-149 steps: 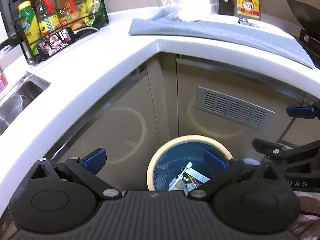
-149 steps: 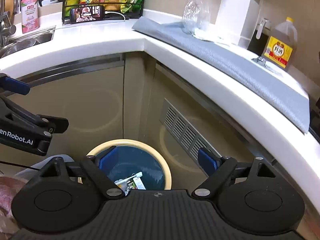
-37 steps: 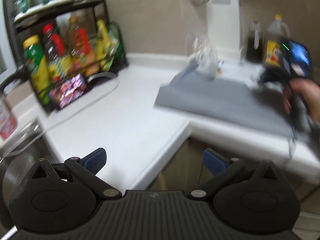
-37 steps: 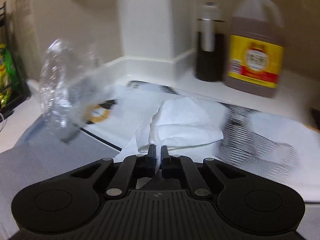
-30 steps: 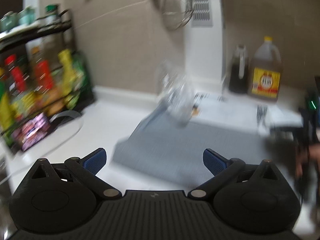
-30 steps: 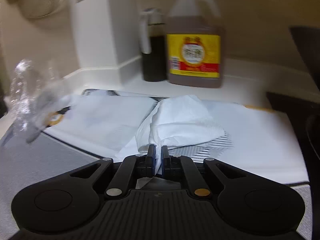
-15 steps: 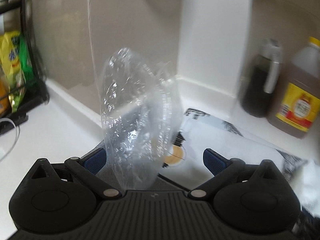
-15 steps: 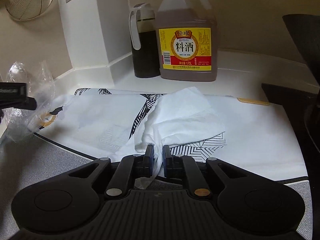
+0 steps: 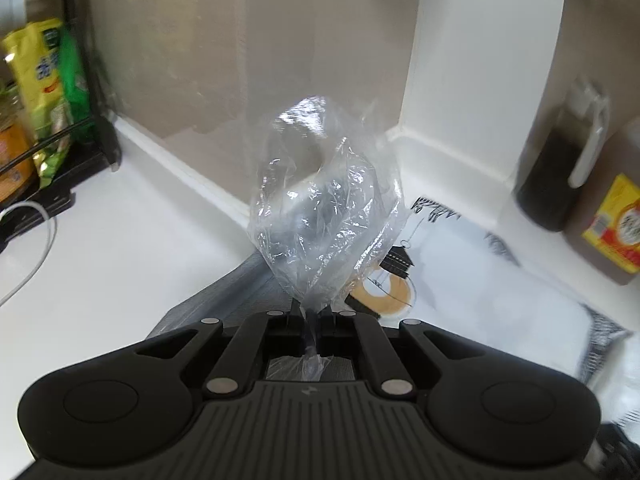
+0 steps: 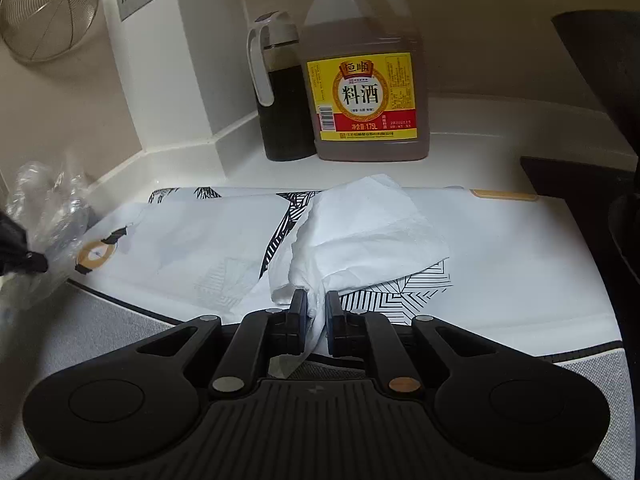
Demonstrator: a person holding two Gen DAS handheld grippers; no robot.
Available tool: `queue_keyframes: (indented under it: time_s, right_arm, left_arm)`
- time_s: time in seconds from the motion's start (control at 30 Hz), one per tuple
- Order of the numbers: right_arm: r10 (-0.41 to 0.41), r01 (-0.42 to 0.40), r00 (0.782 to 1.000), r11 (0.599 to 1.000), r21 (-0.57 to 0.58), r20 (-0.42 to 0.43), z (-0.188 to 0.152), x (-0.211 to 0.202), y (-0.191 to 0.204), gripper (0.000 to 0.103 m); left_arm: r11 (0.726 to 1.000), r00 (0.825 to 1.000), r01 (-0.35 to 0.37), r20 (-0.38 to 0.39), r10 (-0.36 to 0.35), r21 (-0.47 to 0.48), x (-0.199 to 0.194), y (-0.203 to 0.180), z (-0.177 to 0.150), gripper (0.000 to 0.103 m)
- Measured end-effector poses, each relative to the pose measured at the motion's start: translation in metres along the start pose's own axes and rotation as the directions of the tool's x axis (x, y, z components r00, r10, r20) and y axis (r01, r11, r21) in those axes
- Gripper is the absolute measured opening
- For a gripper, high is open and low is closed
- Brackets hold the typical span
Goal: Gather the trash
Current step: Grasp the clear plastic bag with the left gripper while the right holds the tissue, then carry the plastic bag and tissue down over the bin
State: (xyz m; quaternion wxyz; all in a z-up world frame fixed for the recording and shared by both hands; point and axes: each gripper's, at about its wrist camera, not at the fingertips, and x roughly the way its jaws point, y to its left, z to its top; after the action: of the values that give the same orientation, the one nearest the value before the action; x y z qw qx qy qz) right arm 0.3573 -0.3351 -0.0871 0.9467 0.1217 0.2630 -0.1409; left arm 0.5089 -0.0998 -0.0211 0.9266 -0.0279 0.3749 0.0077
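My left gripper (image 9: 310, 316) is shut on the bottom edge of a crumpled clear plastic bag (image 9: 320, 204), which stands up in front of it above the grey mat (image 9: 240, 284). The bag also shows at the far left of the right wrist view (image 10: 44, 216), with the left gripper's tip beside it. My right gripper (image 10: 316, 312) is nearly closed on a corner of a crumpled white paper towel (image 10: 368, 224) that lies on a white printed sheet (image 10: 192, 248) on the counter.
A large jug of cooking wine (image 10: 364, 76) and a dark sauce bottle (image 10: 280, 92) stand at the back by a white column (image 10: 168, 40). A black rack with snack packets (image 9: 44, 92) is at the left. A dark stove edge (image 10: 580, 184) lies at the right.
My left gripper has shut on the plastic bag, which was between open jaws half a second ago. My right gripper still pinches the paper towel; its jaws are slightly wider apart.
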Motion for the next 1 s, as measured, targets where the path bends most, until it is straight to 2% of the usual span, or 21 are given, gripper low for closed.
queue_keyframes:
  time_s: [0.13,0.27,0.4,0.53,0.6,0.63,0.7,0.77,0.87,1.0]
  right_arm:
    - [0.016,-0.017,1.0,0.999,0.031,0.026,0.001,-0.003,-0.004,0.011]
    - [0.034,-0.036,0.997,0.999,0.032,0.07,0.002,-0.008,-0.004,0.01]
    - [0.065,-0.066,0.991,0.998,0.01,0.117,0.001,-0.015,0.002,0.009]
    - [0.106,-0.107,0.98,0.994,-0.003,0.171,-0.001,-0.024,0.004,0.008]
    - [0.079,-0.079,0.982,0.997,-0.008,0.172,-0.003,-0.032,0.006,0.008]
    - [0.07,-0.072,0.983,0.997,0.006,0.168,-0.005,-0.039,0.005,0.008]
    - [0.107,-0.11,0.98,0.994,0.01,0.166,-0.014,-0.064,0.008,0.008]
    - [0.156,-0.147,0.972,0.987,-0.059,0.177,-0.029,-0.097,0.017,0.008]
    - [0.235,-0.211,0.956,0.967,-0.143,0.179,-0.054,-0.15,0.025,0.008]
    - [0.326,-0.299,0.936,0.934,-0.194,0.13,-0.088,-0.211,0.021,0.008]
  left_arm:
    - [0.998,0.997,0.061,0.053,-0.063,0.031,-0.059,0.019,-0.017,0.004]
    - [0.992,0.99,0.089,0.103,-0.098,0.09,-0.131,0.051,-0.057,0.004]
    - [0.992,0.99,0.081,0.108,-0.091,0.093,-0.195,0.092,-0.11,0.004]
    - [0.997,0.992,0.06,0.112,-0.066,0.048,-0.25,0.131,-0.168,0.004]
    - [0.997,0.995,0.061,0.078,-0.064,0.04,-0.268,0.146,-0.199,0.004]
    - [0.997,0.996,0.063,0.055,-0.065,0.036,-0.273,0.152,-0.214,0.004]
    - [0.999,0.998,0.052,0.023,-0.052,0.016,-0.28,0.162,-0.241,0.004]
    - [0.998,0.998,0.059,0.0,-0.059,-0.01,-0.285,0.171,-0.261,0.004]
    - [0.998,0.998,0.062,0.016,-0.062,-0.017,-0.296,0.178,-0.283,0.004]
    - [0.995,0.994,0.103,0.028,-0.103,-0.013,-0.312,0.178,-0.305,0.004]
